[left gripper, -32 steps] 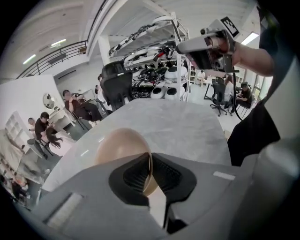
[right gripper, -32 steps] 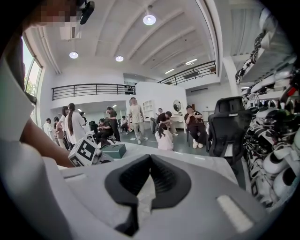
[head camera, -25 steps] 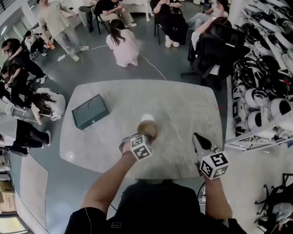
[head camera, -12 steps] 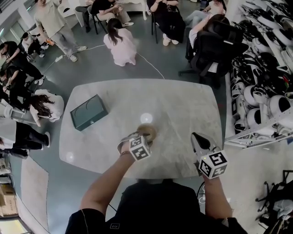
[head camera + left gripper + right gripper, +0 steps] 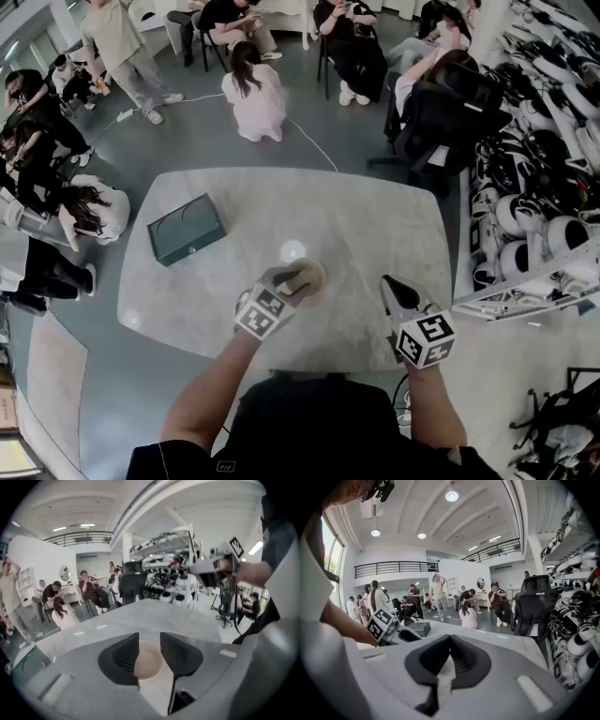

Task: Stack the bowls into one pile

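Since jaws just opened, L tool (image 5: 150,641) has lifted off bowl (image 5: 148,662).

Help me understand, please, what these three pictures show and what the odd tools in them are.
There is no robot: a person holds a two-jaw hand tool in each hand. One picture comes from a camera on the person's head, looking down; the other two come from cameras riding on each tool. On the marble table lie a green box and a tan bowl. The left gripper hovers over the bowl; its jaws have just been opening and grip nothing. The right gripper is shut and empty.
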Demonstrator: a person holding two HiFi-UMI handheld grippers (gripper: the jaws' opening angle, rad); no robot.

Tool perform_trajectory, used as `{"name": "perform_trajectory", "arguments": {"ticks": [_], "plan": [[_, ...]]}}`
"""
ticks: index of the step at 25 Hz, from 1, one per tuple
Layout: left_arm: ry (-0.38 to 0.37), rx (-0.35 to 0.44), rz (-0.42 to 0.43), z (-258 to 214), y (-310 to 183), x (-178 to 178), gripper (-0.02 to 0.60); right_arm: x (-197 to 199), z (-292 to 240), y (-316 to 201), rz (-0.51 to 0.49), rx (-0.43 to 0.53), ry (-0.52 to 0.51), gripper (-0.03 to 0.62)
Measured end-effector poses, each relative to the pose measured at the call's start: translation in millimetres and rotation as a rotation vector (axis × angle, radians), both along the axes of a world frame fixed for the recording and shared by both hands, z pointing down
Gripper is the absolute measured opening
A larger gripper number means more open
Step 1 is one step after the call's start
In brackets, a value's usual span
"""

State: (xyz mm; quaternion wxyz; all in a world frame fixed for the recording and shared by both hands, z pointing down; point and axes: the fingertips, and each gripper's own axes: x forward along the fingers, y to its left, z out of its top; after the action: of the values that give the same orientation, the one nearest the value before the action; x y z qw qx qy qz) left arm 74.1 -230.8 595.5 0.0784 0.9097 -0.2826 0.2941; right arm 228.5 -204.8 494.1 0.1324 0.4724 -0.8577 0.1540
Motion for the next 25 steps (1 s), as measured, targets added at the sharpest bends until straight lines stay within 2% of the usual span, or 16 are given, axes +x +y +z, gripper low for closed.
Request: {"name": "perform_trajectory", "arguments": {"ticks": [3, 5, 9, 11, 15, 21, 25], "plan": [[0.185, 0.049, -0.098, -43, -1, -30, 0.135, -24, -2, -3, -0.013, 0.004, 0.001, 0.003], [0.240, 0.103, -0.131, -65, 1, -56, 0.094, -43, -6, -4, -0.013, 0.012, 0.004, 0.003], [0.305, 0.186, -0.169, -101, 7, -104, 0.065, -82, -21, -2, 0.005, 0.032, 0.006, 0.003], [0.339, 0.205, -0.175, -113, 11, -124, 0.023, -98, -27, 3, 0.018, 0.038, -0.001, 0.003], [0.415, 0.224, -0.136, -139, 17, -139, 0.012, -117, -34, 16, 0.031, 0.048, 0.000, 0.003], [0.479, 0.157, -0.177, -152, 22, -145, 0.011, -104, -37, 25, 0.051, 0.059, 0.003, 0.003], [0.486, 0.158, -0.238, -160, 18, -150, 0.011, -85, -51, 23, 0.066, 0.087, -0.025, 0.003]]}}
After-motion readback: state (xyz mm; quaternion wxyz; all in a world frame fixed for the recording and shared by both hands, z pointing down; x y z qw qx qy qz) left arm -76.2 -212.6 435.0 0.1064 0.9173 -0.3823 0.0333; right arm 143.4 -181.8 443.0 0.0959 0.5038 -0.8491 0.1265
